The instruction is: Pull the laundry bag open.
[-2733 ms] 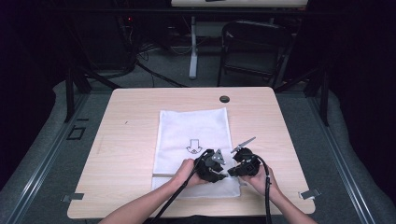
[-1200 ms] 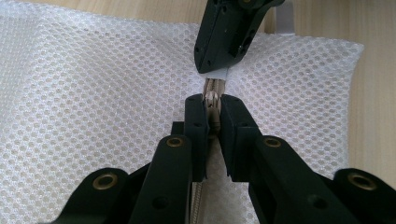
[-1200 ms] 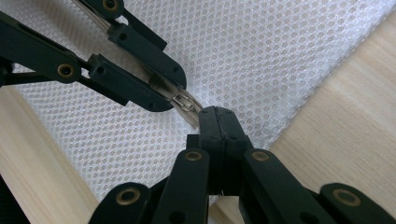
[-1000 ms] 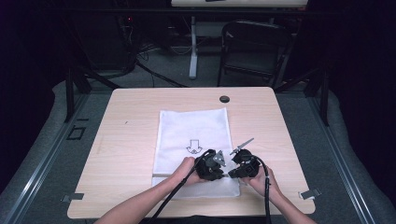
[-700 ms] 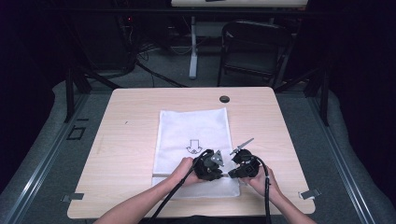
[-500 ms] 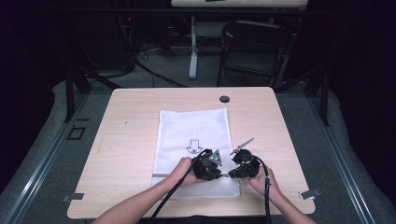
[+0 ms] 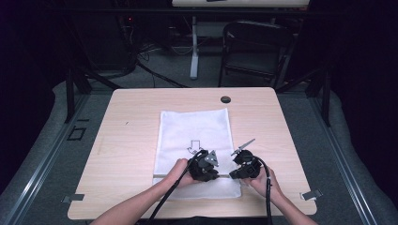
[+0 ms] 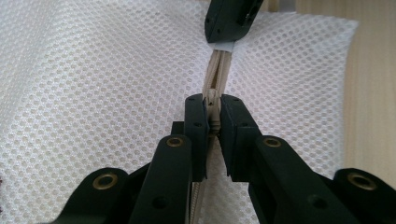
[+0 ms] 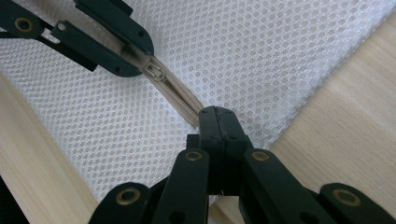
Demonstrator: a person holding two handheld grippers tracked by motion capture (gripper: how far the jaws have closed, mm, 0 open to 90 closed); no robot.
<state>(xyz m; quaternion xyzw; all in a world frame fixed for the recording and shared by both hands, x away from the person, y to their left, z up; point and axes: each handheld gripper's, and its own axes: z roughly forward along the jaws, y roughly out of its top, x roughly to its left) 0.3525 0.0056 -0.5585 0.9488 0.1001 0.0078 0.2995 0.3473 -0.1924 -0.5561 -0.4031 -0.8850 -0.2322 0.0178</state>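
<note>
In the high view our left gripper and right gripper sit side by side over the near end of a white mesh bag, both low on its zipper. The bag lies flat on the table, its long axis running away from us, and a printed arrow on it points toward us. The zipper runs crosswise near the bag's near edge, left to right. A dark round hole sits in the table beyond the bag, well apart, and a chair stands behind the table. Nothing lies between the grippers and the bag.

In the left gripper view our left gripper is clamped on the zipper slider, the jaws pinching it from both sides. The tan zipper runs straight ahead from the jaws over the mesh to the right gripper, which pinches it farther along. Bare table shows past the bag's edge on the right.

In the right gripper view our right gripper is clenched on the end of the zipper, close to the bag's corner. The zipper runs up and left from it to the slider, held by the left gripper. Table lies just beside the mesh on both sides.
</note>
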